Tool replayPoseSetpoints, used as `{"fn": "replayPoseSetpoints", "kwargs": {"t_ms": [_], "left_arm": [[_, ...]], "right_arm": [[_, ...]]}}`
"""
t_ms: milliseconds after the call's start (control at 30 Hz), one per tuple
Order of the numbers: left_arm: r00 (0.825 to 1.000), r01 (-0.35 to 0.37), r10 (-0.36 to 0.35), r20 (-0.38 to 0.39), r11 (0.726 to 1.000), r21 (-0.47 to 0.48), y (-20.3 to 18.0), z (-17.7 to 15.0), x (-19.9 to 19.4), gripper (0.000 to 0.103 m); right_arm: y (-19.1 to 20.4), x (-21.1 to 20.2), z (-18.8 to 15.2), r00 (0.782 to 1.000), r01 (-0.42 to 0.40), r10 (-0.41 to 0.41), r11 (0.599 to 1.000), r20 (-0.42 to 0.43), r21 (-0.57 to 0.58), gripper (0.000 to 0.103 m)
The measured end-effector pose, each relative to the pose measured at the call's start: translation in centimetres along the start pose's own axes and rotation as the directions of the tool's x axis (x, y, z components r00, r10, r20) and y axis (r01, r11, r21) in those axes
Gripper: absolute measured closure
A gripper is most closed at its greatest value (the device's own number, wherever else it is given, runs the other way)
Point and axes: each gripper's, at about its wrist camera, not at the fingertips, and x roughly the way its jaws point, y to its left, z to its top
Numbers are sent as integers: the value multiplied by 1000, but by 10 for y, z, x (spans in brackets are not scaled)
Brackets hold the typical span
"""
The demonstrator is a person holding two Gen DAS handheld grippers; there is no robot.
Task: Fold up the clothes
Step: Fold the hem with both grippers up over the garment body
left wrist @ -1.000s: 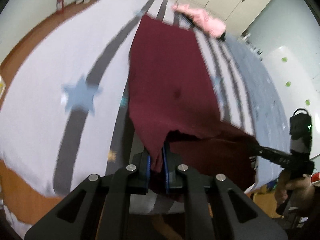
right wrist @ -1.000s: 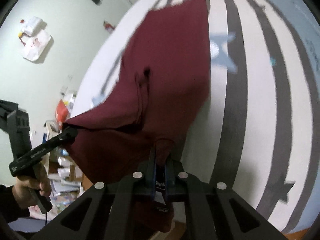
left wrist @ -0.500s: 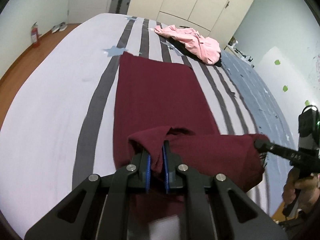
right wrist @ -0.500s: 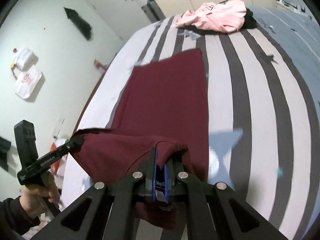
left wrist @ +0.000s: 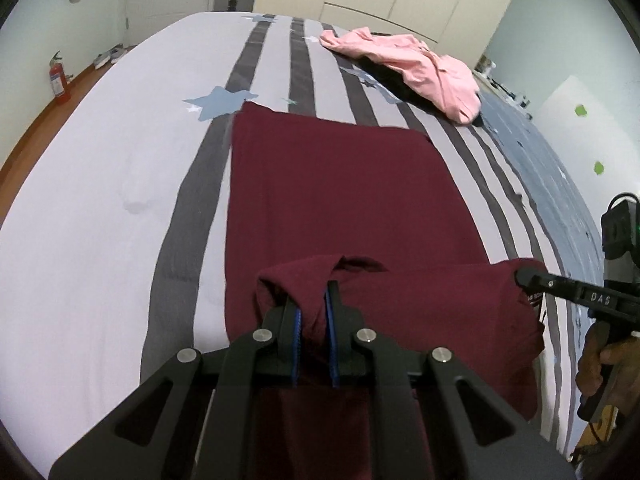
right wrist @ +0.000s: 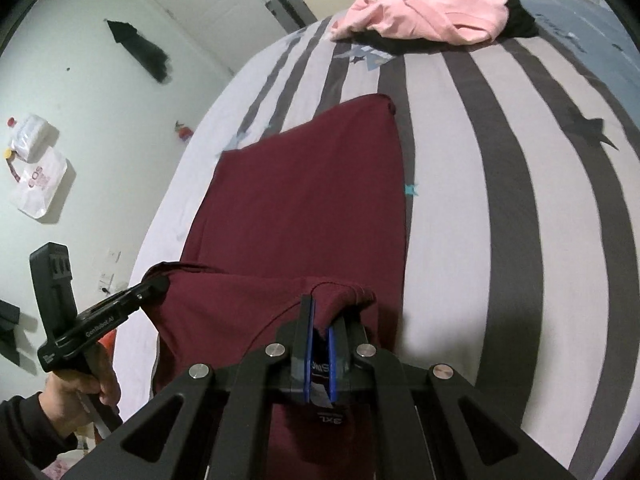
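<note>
A maroon shirt lies lengthwise on the striped bed, its far part flat; it also shows in the right wrist view. My left gripper is shut on the shirt's near left corner and holds it lifted above the flat part. My right gripper is shut on the near right corner, by the neck label. The raised near edge hangs stretched between the two grippers. The right gripper shows at the right edge of the left wrist view, the left gripper at the left of the right wrist view.
A pink garment lies over a dark one at the bed's far end. The bedspread is pale with grey stripes and stars. Wardrobes stand behind the bed. A fire extinguisher stands on the wooden floor at left.
Both grippers have carried the shirt's near edge forward over the bed. The far part of the shirt now lies flat, and the view has steadied.
</note>
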Motion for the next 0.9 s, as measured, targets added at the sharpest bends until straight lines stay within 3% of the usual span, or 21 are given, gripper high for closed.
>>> {"fn": "replayPoseSetpoints", "kwargs": {"t_ms": [233, 600, 900], "left_arm": [[999, -39, 39, -21, 999, -17, 14, 5, 17, 95], [999, 13, -13, -49, 1000, 3, 20, 9, 34, 94], [999, 34, -33, -29, 998, 49, 14, 21, 31, 94]], "right_arm": [[1, 21, 16, 999, -35, 34, 999, -20, -37, 98], [-13, 41, 14, 998, 9, -10, 1000, -60, -16, 98], [-13, 28, 21, 999, 23, -23, 1000, -22, 13, 98]]}}
